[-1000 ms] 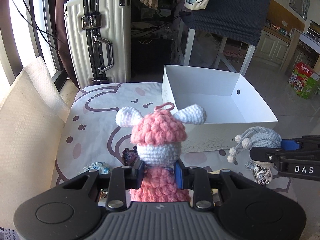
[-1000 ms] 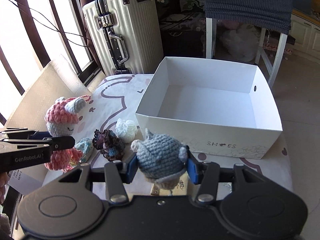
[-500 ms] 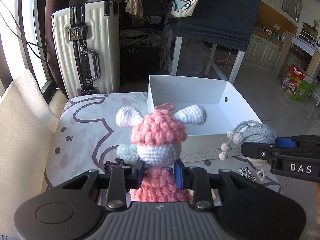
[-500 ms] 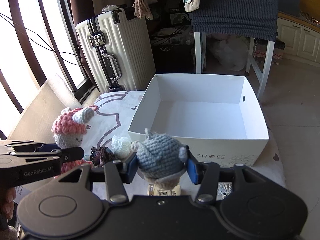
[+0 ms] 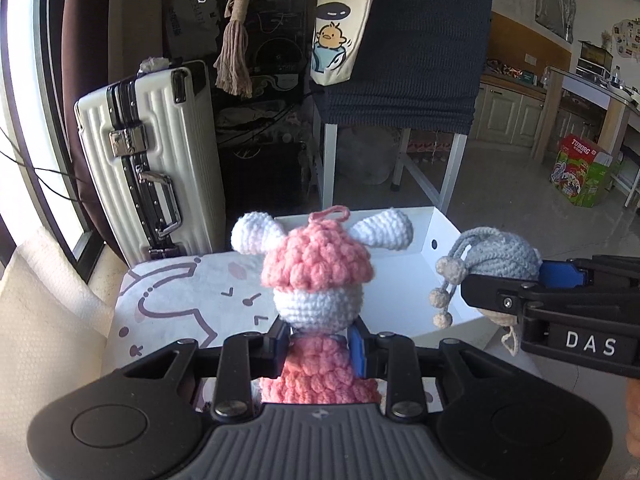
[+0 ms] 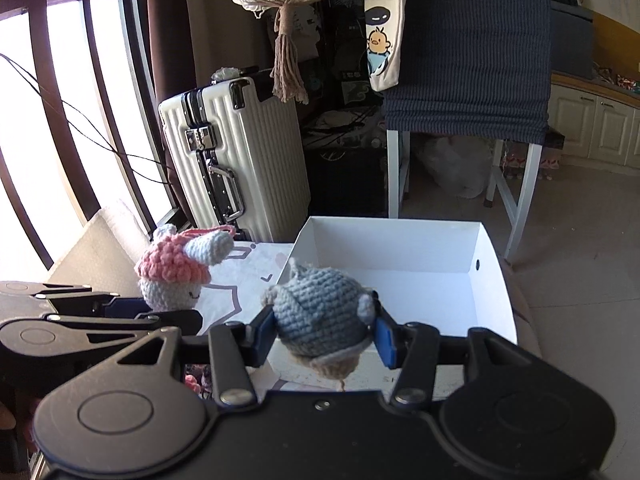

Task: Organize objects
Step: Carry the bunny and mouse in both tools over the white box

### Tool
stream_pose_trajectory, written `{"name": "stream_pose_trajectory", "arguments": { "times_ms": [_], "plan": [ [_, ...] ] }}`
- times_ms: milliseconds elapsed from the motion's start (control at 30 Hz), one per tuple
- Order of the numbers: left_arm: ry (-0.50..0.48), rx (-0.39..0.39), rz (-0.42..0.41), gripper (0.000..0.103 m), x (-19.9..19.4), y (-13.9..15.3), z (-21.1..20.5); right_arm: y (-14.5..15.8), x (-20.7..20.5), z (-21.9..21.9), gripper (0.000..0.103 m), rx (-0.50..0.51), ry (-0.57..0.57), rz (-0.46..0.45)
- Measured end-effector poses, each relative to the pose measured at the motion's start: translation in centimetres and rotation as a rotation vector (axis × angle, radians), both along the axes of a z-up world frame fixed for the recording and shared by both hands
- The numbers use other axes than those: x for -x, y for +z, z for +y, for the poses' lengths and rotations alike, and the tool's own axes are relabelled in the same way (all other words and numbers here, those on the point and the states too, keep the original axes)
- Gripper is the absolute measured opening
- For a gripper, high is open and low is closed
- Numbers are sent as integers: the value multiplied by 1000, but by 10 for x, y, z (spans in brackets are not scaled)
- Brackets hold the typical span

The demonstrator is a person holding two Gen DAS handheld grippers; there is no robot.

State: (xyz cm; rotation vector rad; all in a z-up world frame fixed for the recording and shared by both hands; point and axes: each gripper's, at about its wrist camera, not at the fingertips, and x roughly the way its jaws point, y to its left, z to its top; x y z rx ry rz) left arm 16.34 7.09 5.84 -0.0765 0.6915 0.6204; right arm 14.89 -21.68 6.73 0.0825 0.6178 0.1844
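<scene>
My left gripper (image 5: 320, 344) is shut on a pink and white crochet doll (image 5: 316, 272) with white ears, held up in the air in front of the white shoe box (image 5: 440, 240). My right gripper (image 6: 324, 334) is shut on a blue-grey crochet doll (image 6: 320, 314), held above the box's near wall (image 6: 440, 376). The box (image 6: 400, 248) looks empty inside. The right gripper and its doll (image 5: 504, 258) show at the right of the left wrist view. The left gripper's doll (image 6: 176, 276) shows at the left of the right wrist view.
The box sits on a table with a cartoon-print cloth (image 5: 180, 296). A white suitcase (image 5: 148, 160) stands behind the table. A chair draped with dark blue cloth (image 5: 404, 40) stands behind the box. A white cushion (image 5: 40, 320) lies left. Small dark and pink items (image 6: 196, 380) lie on the table below the grippers.
Both grippers have risen with their dolls and moved forward toward the box. The loose items on the table have dropped almost out of sight below.
</scene>
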Motion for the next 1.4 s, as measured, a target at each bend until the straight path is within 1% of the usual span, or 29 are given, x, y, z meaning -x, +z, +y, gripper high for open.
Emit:
{"name": "stream_pose_trajectory", "arguments": {
  "times_ms": [100,267,367,433,500,567,700,833,933,1233,1400],
  "plan": [
    [-2,-16,-21,33,-14,11,5,12,-12,-8,51,-18,-36,-25],
    [-21,-25,-51,33,-42,22,16,33,-39,-26,51,-79,-94,-63],
    [-27,-24,-71,33,-60,25,24,38,-57,-33,51,-91,-115,-66],
    [-29,-22,-79,33,-71,23,29,35,-66,-38,51,-91,-142,-70],
    [-23,-27,-75,33,-82,18,36,28,-76,-44,51,-93,-166,-62],
    [-20,-27,-65,33,-92,11,43,17,-89,-48,51,-101,-186,-28],
    [-23,32,-34,33,-111,-13,61,-6,-113,-52,51,-110,-198,41],
    [-14,78,10,33,-130,-40,77,-31,-133,-53,51,-92,-212,114],
    [-2,115,34,33,-140,-57,88,-52,-145,-56,51,-100,-239,186],
    [-1,198,163,33,-164,-105,106,-104,-168,-71,51,-68,-296,346],
    [-24,222,223,33,-174,-124,107,-122,-175,-76,51,-53,-301,398]
  ]
}}
